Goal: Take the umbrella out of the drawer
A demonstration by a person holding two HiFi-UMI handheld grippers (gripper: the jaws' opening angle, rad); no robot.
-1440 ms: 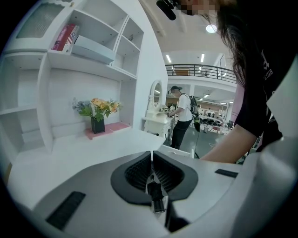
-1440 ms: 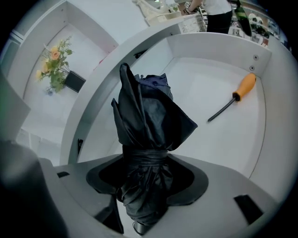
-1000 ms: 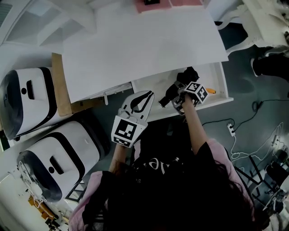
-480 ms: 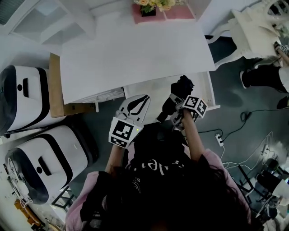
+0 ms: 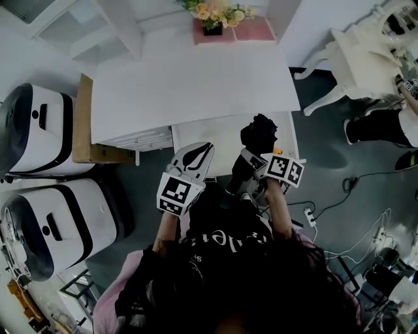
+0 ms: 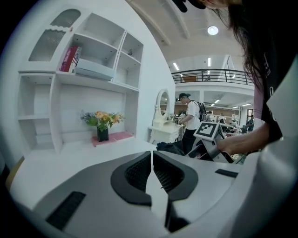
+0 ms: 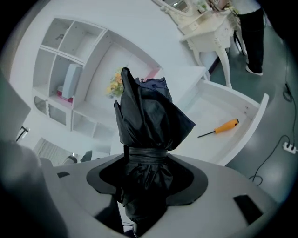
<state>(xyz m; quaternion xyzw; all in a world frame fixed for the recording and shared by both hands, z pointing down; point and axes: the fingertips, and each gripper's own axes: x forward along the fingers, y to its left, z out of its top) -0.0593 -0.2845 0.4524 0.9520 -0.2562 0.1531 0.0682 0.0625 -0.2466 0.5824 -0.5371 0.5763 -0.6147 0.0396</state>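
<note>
My right gripper (image 5: pixel 251 164) is shut on a folded black umbrella (image 5: pixel 258 132) and holds it above the open white drawer (image 5: pixel 209 135) of the desk (image 5: pixel 189 85). In the right gripper view the umbrella (image 7: pixel 150 116) stands up between the jaws of the right gripper (image 7: pixel 146 175), its strap band at jaw level. An orange screwdriver (image 7: pixel 225 126) lies on the floor of the drawer (image 7: pixel 209 104). My left gripper (image 5: pixel 204 151) hangs at the drawer's front left, shut and empty. In the left gripper view the left gripper (image 6: pixel 152 160) has its pads pressed together.
A flower vase (image 5: pixel 212 13) stands at the desk's back edge. Two white and black machines (image 5: pixel 39 130) (image 5: pixel 59 222) sit on the floor at the left beside a wooden board (image 5: pixel 81 124). At the right are a white chair (image 5: pixel 362 55), a person's legs (image 5: pixel 385 124), and a power strip (image 5: pixel 309 217) with cables.
The right gripper has drawn the umbrella up and back toward the drawer's front. The head view has tilted, now showing the desk's back edge with the flowers. The left gripper stays shut.
</note>
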